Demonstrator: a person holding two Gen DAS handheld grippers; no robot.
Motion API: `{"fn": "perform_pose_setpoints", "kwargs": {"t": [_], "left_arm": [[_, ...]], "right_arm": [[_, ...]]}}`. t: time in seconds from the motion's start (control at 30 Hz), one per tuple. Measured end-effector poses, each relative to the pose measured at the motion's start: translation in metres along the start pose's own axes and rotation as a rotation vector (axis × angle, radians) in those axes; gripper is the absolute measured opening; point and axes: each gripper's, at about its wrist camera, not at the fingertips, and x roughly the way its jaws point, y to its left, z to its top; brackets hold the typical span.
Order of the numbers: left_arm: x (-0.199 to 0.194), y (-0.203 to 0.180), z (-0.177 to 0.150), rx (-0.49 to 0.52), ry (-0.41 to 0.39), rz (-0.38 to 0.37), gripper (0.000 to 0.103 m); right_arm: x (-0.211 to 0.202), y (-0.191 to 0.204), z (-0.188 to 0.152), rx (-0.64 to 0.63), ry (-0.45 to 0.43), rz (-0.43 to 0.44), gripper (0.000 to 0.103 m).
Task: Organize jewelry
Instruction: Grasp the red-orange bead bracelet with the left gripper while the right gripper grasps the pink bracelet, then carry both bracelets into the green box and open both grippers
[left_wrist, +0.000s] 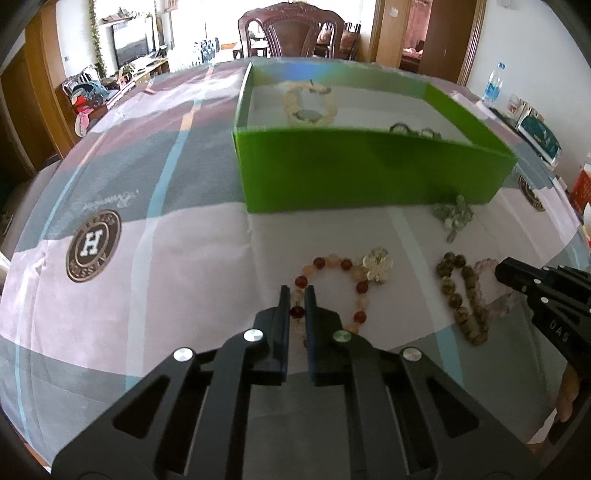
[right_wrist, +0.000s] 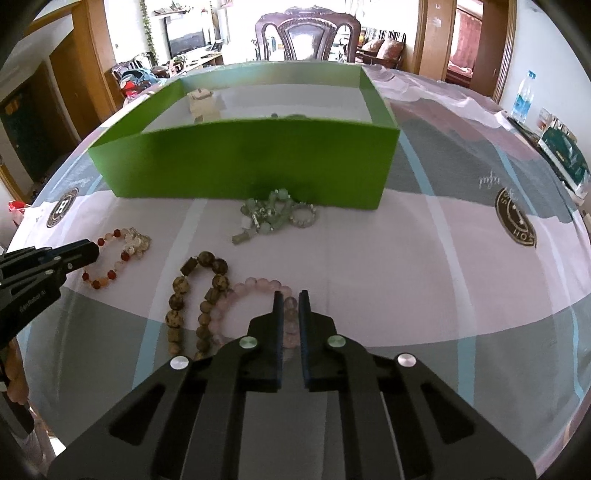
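Bench (left_wrist: 155, 280) under a pastel checked cloth with round brown logo badges. Toward the far side, an open green box (left_wrist: 369, 170): inside it a pale yellow bead bracelet (left_wrist: 310, 103) near the back wall, plus something ringed just behind the front wall, too hidden to name.

In front of the green box, touching its front wall, a tangle of pale green beads (right_wrist: 269, 218) with a small silver ring bracelet (right_wrist: 303, 218) beside it. Nearer than that, a red-and-peach bead bracelet (left_wrist: 332, 291) with a pale flower charm, to the left side of the box's front; a brown mottled bead bracelet (right_wrist: 195, 295) near the middle; a pink bead bracelet (right_wrist: 258, 291) touching the brown one on its right.

Left hand-held gripper (left_wrist: 297, 295) low over the cloth, fingers narrowly apart and straddling the red-and-peach strand, a dark red bead in the gap; contact with the pads not clear. Right hand-held gripper (right_wrist: 291, 299) likewise narrowly apart, astride the pink bracelet, pink beads showing between the fingers; whether clamped, cannot tell.
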Motion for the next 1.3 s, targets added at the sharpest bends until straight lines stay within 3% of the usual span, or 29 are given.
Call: {"fn": "perform_pose_setpoints", "kwargs": {"t": [0.43, 0.73, 0.97, 1.2, 1.27, 1.3], "left_arm": [[-0.061, -0.009, 0.037, 0.026, -0.16, -0.035, 0.008], [-0.064, -0.008, 0.102, 0.003, -0.217, -0.034, 0.008], [-0.027, -0.006, 0.137, -0.032, -0.176, -0.038, 0.008], [0.001, -0.005, 0.142, -0.035, -0.138, -0.03, 0.009], [-0.001, -0.004, 0.14, -0.04, -0.149, -0.02, 0.017], [-0.004, -0.004, 0.139, -0.038, -0.153, -0.014, 0.026]], "right_arm": [[-0.068, 0.01, 0.043, -0.059, -0.214, -0.024, 0.008], [-0.089, 0.028, 0.096, -0.125, -0.339, -0.049, 0.008], [-0.044, 0.035, 0.136, -0.127, -0.278, -0.016, 0.008], [0.0, 0.036, 0.149, -0.073, -0.217, 0.001, 0.009], [0.001, 0.035, 0.147, -0.066, -0.205, -0.006, 0.023], [-0.002, 0.032, 0.146, -0.056, -0.205, 0.0, 0.034]]}}
